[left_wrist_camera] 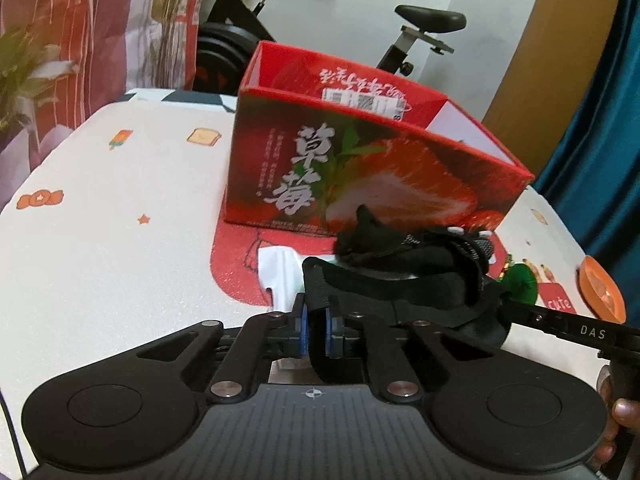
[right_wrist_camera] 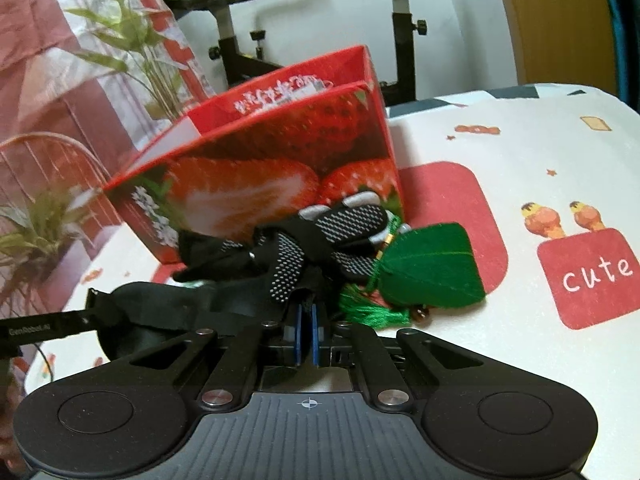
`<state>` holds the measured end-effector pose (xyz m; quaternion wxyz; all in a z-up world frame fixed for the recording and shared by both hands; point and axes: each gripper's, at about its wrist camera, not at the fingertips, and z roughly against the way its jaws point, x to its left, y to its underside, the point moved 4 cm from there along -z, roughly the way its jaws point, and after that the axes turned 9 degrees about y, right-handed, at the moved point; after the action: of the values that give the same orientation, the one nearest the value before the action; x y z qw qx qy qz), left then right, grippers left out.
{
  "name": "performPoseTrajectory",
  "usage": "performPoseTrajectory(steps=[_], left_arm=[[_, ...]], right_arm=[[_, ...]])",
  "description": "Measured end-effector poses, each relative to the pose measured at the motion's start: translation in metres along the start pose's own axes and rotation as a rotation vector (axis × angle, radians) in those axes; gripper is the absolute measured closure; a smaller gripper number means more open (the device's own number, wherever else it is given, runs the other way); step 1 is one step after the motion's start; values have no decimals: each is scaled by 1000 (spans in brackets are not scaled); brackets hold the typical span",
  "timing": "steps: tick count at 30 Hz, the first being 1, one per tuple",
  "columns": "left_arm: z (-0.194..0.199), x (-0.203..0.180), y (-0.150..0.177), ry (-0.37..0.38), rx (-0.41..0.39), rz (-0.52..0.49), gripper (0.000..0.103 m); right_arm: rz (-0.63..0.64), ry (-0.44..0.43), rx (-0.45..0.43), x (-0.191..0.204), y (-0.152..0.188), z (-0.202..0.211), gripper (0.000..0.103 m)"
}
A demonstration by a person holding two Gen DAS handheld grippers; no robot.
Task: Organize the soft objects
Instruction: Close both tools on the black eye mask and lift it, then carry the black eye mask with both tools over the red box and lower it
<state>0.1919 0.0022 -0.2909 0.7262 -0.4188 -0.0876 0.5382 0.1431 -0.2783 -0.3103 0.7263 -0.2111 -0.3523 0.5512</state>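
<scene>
Black dotted glove [right_wrist_camera: 320,236], green leaf pendant [right_wrist_camera: 432,264] beside

Two wrist fisheyes, close, angled down over the table [left_wrist_camera: 100,240].
Left view faces the strawberry box [left_wrist_camera: 372,168] from its left; right view from its right; both share it.

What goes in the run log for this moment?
left hand-held gripper: shut on black strap | right hand-held gripper: shut on black glove | green leaf charm: on table | strawberry box: open, behind

"草莓" on red box [left_wrist_camera: 360,168] front; "cute" on tablecloth [right_wrist_camera: 596,276] red patch; "DAS" on right gripper [left_wrist_camera: 592,332] body.
</scene>
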Motion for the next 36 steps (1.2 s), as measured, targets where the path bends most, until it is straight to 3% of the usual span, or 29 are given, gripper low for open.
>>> performPoseTrajectory(steps=[13, 27, 36], left_arm=[[6, -4, 3, 6, -2, 12, 95], [43, -12, -39, 13, -153, -10, 95], [46, -19, -68, 19, -195, -34, 95]], right_arm=[[10, -37, -25, 9, -5, 10, 99], [50, -80, -154, 26, -43, 38, 100], [74, -85, -215, 33, -75, 45, 100]])
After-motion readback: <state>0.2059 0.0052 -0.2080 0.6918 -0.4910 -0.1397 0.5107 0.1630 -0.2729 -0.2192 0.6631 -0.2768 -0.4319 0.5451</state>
